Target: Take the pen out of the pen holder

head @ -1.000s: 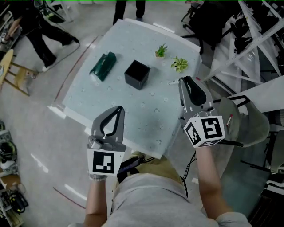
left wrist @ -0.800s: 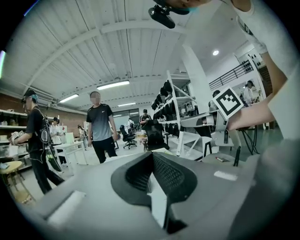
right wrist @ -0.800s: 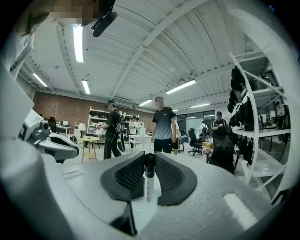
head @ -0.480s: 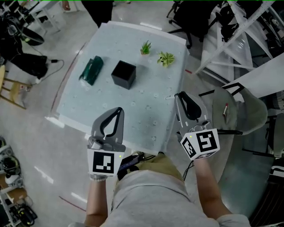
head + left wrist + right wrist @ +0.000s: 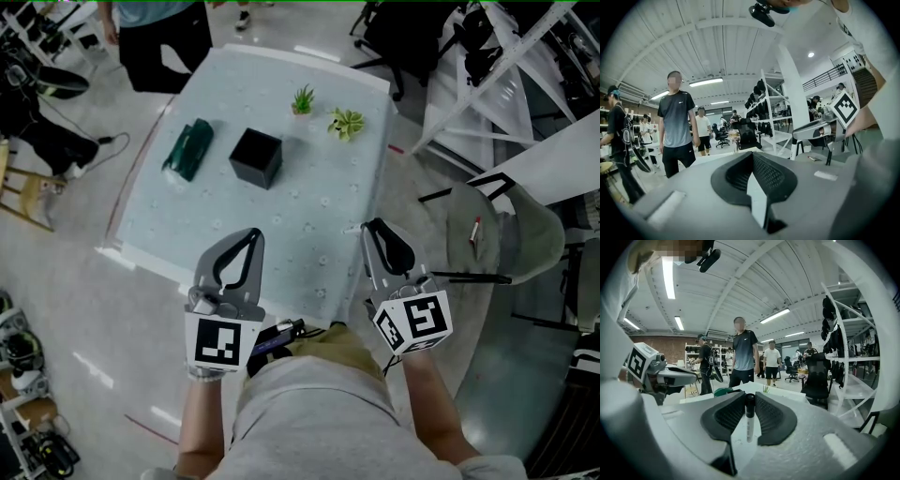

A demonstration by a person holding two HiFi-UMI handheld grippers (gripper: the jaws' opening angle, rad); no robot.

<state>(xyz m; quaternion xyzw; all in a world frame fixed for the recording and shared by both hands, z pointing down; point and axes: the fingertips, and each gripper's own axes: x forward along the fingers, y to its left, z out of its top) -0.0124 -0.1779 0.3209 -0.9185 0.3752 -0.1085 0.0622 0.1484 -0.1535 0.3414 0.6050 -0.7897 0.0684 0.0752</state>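
The black cube pen holder stands on the pale table, far ahead of both grippers. My right gripper hovers over the table's near right edge. In the right gripper view, my right gripper is shut on a white pen with a black cap, which stands upright between the pads. My left gripper hangs over the near table edge with its tips together. In the left gripper view, my left gripper holds nothing.
A green pouch lies left of the pen holder, and two small plants stand behind it. A grey chair sits right of the table. A person stands at the far left corner. Racks and chairs surround the table.
Both grippers have drawn back from the pen holder toward the near table edge, the right one further, moving left and lower with the pen. A person has come into view at the top.
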